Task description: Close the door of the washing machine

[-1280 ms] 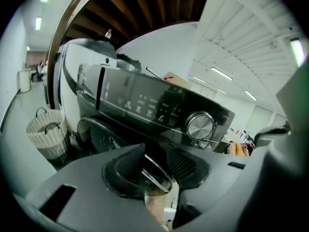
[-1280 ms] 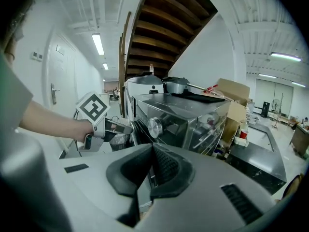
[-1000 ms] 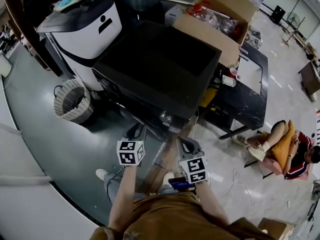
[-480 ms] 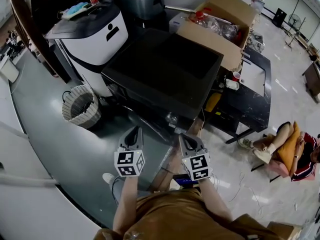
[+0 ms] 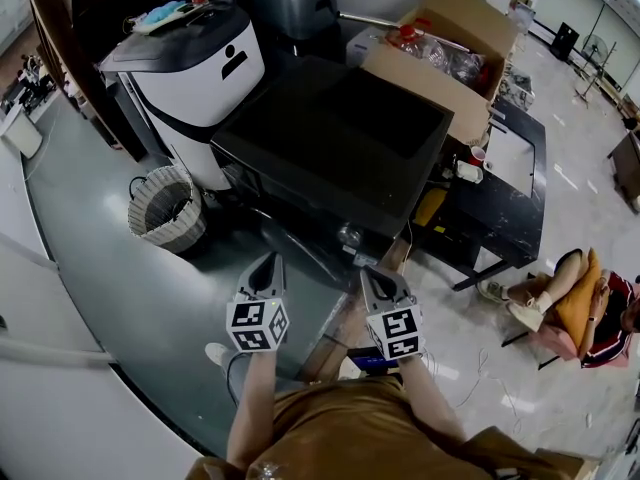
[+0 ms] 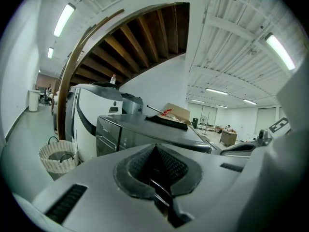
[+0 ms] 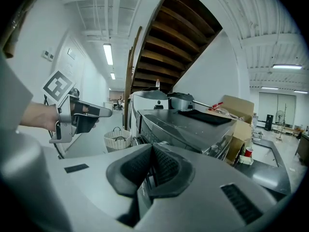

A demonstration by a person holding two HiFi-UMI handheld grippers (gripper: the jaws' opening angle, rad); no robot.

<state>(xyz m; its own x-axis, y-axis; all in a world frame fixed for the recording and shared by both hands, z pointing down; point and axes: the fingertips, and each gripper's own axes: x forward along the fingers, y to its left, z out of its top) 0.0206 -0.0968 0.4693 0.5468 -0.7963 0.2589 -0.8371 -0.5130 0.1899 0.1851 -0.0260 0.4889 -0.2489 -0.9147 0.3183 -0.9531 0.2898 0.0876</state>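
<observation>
The left gripper (image 5: 268,265), apart a second ago, is pressing together empty, like the right gripper (image 5: 373,280); the far cardboard box (image 5: 432,80) is holding bottles (image 5: 422,40).

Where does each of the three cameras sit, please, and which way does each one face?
Head view: on the person's head, looking steeply down at the washing machine; both forearms, the left gripper and the right gripper show.
Left gripper view: on the left gripper, looking along its shut jaws at the machine's front; the right gripper edges in at right.
Right gripper view: on the right gripper, facing the same machine; the left gripper and its hand show at left.
Shared: both gripper views show the wicker basket and cardboard box.
</observation>
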